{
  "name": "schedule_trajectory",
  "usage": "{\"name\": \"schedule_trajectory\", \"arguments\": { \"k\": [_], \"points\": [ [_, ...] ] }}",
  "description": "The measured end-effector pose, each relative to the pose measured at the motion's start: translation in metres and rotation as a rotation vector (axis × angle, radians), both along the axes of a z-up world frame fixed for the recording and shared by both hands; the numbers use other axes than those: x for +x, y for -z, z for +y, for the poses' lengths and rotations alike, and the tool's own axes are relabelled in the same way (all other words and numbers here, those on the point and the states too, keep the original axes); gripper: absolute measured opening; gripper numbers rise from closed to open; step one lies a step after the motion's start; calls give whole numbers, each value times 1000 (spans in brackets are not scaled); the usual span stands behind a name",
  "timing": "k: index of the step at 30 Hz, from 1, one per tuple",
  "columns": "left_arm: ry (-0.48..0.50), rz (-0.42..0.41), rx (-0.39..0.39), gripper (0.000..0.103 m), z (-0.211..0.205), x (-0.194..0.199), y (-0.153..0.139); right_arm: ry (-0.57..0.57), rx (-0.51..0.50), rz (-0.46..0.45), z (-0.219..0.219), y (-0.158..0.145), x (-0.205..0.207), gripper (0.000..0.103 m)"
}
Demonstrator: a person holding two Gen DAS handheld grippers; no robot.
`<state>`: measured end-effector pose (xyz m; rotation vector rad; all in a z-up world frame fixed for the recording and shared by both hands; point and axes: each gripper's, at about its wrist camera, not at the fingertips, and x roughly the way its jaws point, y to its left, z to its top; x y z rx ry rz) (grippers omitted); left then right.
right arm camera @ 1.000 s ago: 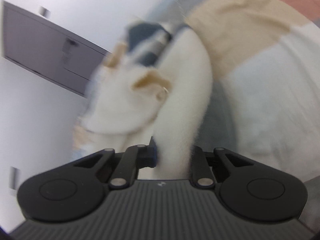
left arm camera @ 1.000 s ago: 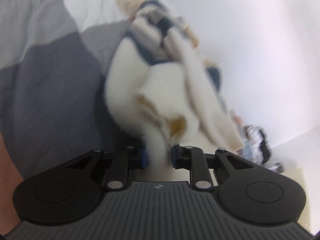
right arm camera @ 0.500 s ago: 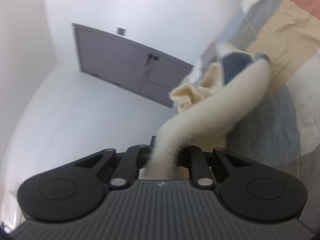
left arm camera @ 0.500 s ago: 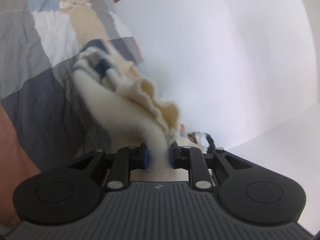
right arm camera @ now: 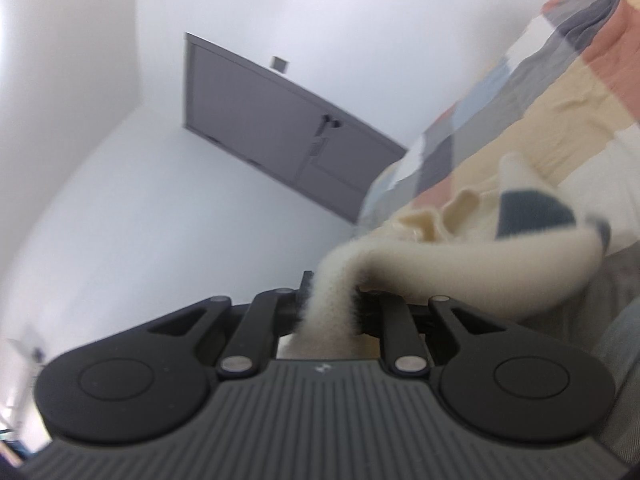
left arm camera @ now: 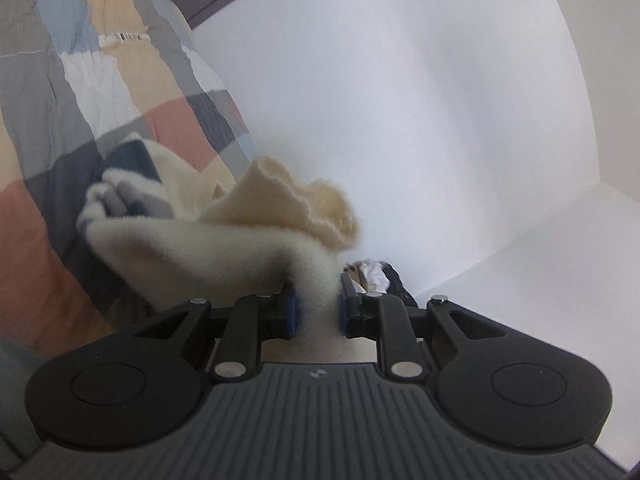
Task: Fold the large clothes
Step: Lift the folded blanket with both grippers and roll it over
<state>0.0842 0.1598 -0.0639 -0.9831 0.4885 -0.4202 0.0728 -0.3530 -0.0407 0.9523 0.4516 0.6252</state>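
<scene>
1. Cream fleece garment (left arm camera: 208,240) with navy and grey patches, bunched and lifted off the patchwork quilt (left arm camera: 132,92); far end hanging low, close above the quilt.
2. Wavy cream hem (left arm camera: 316,196) standing up just above the gripped fold in the left wrist view; navy patch (left arm camera: 134,158) farther back, toward the quilt.
3. Same garment (right arm camera: 448,256) in the right wrist view: stretched as a thick band from the jaws out to the right, with a navy patch (right arm camera: 536,212) near its far end.
4. Left gripper (left arm camera: 316,310): jaws close together, clamped on a pinched fold of the cream fabric; blue pads pressing on both sides.
5. Right gripper (right arm camera: 330,308): jaws clamped on another fold of the same fabric, having just eased apart slightly; fabric filling the gap, pads largely hidden by the fuzzy pile.
6. Quilt (right arm camera: 540,92) in blocks of terracotta, beige, grey, white and pale blue, below and behind the garment in both views.
7. Plain white wall (left arm camera: 420,100) behind the left gripper; small dark and white item (left arm camera: 376,276) just beyond its right finger, too blurred to identify.
8. Grey door (right arm camera: 280,132) with dark handle in the white wall, beyond the right gripper; right wrist view soft with blur.
</scene>
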Motion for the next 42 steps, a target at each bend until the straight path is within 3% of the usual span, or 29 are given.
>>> {"name": "schedule_trajectory", "arguments": {
  "k": [3,7,10,18,24,27,32,40,42],
  "points": [
    [-32,-11,-35,22,4,37,4,33,18,22,7,1,35,18],
    [-76,-25,36,23,2,99,-3,94,64,97,19,-1,97,18],
    [-98,2,58,23,4,149,1,144,31,135,32,2,145,18],
    [-119,128,112,24,17,268,59,220,16,278,51,60,241,18],
    [-86,147,164,25,18,312,110,201,-71,316,58,104,280,19],
    [-79,198,195,25,20,340,134,204,-105,361,63,122,301,19],
    [-64,233,175,25,29,367,169,222,-190,404,78,147,331,19],
    [-49,215,191,25,26,368,168,186,-164,392,76,162,339,20],
    [-36,198,174,32,25,361,162,167,-145,378,75,159,335,35]
  ]
}}
